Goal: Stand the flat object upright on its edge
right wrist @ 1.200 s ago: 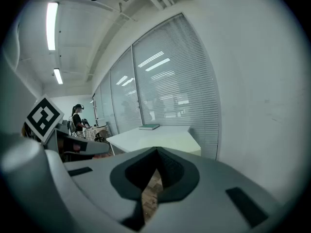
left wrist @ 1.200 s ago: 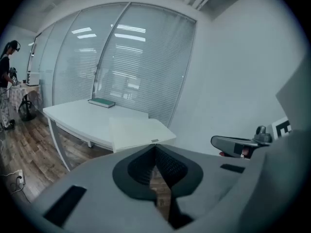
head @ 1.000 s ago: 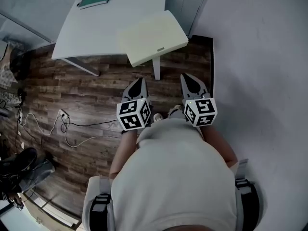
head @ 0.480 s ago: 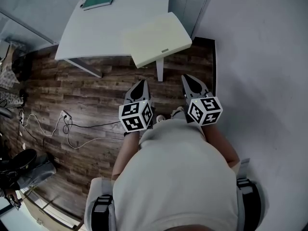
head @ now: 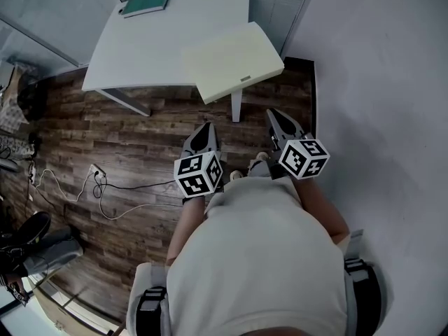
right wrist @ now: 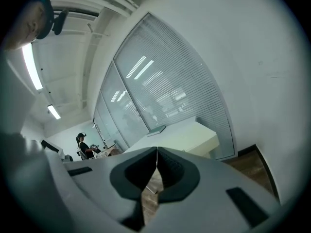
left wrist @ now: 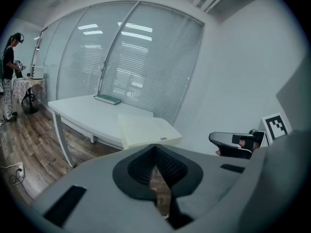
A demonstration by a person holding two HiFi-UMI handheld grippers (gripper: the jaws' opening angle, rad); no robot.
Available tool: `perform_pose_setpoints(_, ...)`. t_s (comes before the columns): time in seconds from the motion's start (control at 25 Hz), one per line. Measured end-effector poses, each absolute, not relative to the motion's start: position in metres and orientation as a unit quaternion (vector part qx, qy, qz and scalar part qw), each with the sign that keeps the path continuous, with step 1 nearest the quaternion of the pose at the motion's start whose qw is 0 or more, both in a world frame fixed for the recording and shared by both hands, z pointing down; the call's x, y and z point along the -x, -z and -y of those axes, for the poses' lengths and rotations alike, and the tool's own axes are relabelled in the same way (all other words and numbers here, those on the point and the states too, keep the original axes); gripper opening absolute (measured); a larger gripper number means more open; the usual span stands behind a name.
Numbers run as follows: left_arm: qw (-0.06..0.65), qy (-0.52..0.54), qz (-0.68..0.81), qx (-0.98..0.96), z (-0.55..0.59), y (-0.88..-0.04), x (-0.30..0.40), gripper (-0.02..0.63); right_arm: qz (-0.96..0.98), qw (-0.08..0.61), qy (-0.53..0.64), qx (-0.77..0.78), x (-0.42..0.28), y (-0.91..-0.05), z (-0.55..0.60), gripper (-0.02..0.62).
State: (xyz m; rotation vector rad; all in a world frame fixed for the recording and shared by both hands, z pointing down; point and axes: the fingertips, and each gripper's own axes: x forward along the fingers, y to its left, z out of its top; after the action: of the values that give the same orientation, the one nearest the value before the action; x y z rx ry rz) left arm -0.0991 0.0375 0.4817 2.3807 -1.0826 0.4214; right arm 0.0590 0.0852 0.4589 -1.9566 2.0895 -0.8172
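Note:
A flat cream board lies flat on the near right corner of a white table, overhanging its edge. It also shows in the left gripper view and the right gripper view. My left gripper and right gripper hang over the wooden floor in front of my body, short of the table and touching nothing. Both are shut and empty, their jaws meeting in the left gripper view and the right gripper view. The right gripper also shows beside the left one.
A green book lies at the table's far left corner. A table leg stands just ahead of the grippers. Cables and a power strip lie on the floor at left. A white wall runs along the right. A person stands far off.
The table and board have slid slightly down and right in the head view, and look a little nearer. Both grippers sit a bit lower in the view, still shut.

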Motion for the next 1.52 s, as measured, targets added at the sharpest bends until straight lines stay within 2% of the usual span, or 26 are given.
perform_pose_setpoints(0.28, 0.249, -0.161, 0.398, -0.868, -0.021, -0.488, 0.089, 0.020, -0.677, 0.147, 0.334, 0.639, -0.079, -0.477, -0.065, 0.018)
perform_pose_setpoints(0.44, 0.248, -0.163, 0.401, -0.866, -0.009, -0.490, 0.074, 0.020, -0.660, 0.161, 0.364, 0.637, -0.099, -0.492, -0.053, 0.032)
perform_pose_setpoints(0.76, 0.245, -0.159, 0.411, -0.863, 0.020, -0.481, 0.041, 0.020, -0.640, 0.215, 0.424, 0.604, -0.136, -0.503, -0.021, 0.159)
perform_pose_setpoints(0.88, 0.242, -0.157, 0.416, -0.862, 0.024, -0.479, 0.035, 0.020, -0.630, 0.233, 0.449, 0.590, -0.141, -0.513, -0.014, 0.247)
perform_pose_setpoints(1.0, 0.242, -0.154, 0.423, -0.860, 0.033, -0.477, 0.027, 0.020, -0.617, 0.252, 0.472, 0.578, -0.151, -0.523, -0.002, 0.300)
perform_pose_setpoints(1.52, 0.248, -0.158, 0.458, -0.839, 0.063, -0.482, 0.017, 0.020, -0.553, 0.304, 0.572, 0.524, -0.174, -0.574, 0.040, 0.379)
